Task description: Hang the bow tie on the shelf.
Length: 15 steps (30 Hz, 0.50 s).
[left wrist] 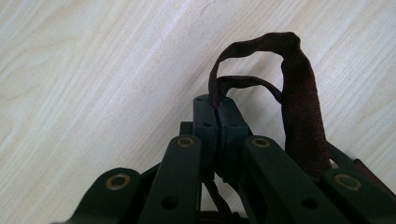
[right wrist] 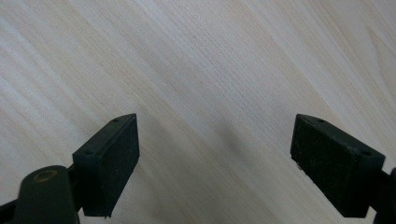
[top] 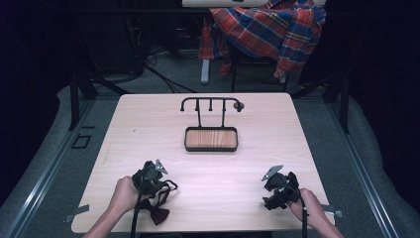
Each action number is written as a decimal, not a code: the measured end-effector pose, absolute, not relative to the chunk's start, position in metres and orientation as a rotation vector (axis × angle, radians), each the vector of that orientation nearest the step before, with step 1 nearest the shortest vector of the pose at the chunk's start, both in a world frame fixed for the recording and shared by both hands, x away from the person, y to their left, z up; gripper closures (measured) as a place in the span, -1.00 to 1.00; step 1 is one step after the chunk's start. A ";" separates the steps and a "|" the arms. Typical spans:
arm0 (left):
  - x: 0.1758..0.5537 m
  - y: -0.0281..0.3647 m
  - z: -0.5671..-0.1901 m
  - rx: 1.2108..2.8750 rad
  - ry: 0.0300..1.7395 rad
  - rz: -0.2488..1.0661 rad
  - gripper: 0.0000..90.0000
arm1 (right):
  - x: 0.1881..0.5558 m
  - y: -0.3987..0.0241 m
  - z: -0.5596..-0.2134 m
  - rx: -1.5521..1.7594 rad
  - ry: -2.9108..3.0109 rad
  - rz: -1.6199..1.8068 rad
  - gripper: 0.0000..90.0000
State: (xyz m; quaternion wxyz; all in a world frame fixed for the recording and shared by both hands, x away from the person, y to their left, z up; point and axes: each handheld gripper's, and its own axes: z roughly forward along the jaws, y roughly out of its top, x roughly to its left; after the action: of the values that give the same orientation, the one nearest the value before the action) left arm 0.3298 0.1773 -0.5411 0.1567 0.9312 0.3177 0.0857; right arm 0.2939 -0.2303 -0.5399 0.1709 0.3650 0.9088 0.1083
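Pinching one dark bow tie strap (left wrist: 299, 93), the left gripper (left wrist: 217, 105) fingers meet; the right gripper (right wrist: 215, 154) fingers gape wide.

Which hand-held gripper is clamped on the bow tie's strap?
The left hand-held gripper: its jaws are shut on the dark red bow tie strap. The right hand-held gripper stands wide open over bare table.

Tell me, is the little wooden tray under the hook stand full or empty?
Empty. The high view shows the tray with its wooden bottom bare, nothing lying in it, and no item hanging from the hook stand above it.
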 end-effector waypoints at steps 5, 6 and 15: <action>0.328 0.181 -0.536 2.639 0.916 0.265 0.97 | 0.293 -0.230 -0.540 1.039 2.576 0.311 -0.66; 0.328 0.182 -0.535 2.635 0.918 0.270 0.97 | 0.293 -0.230 -0.540 1.039 2.575 0.310 -0.66; 0.326 0.188 -0.527 2.580 0.929 0.287 0.97 | 0.293 -0.230 -0.540 1.035 2.576 0.319 -0.66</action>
State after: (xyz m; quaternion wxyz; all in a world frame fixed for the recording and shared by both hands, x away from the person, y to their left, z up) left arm 0.3256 0.1884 -0.5274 0.1911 0.9185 0.3307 0.1023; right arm 0.2932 -0.2302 -0.5395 0.1727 0.3649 0.9079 0.1123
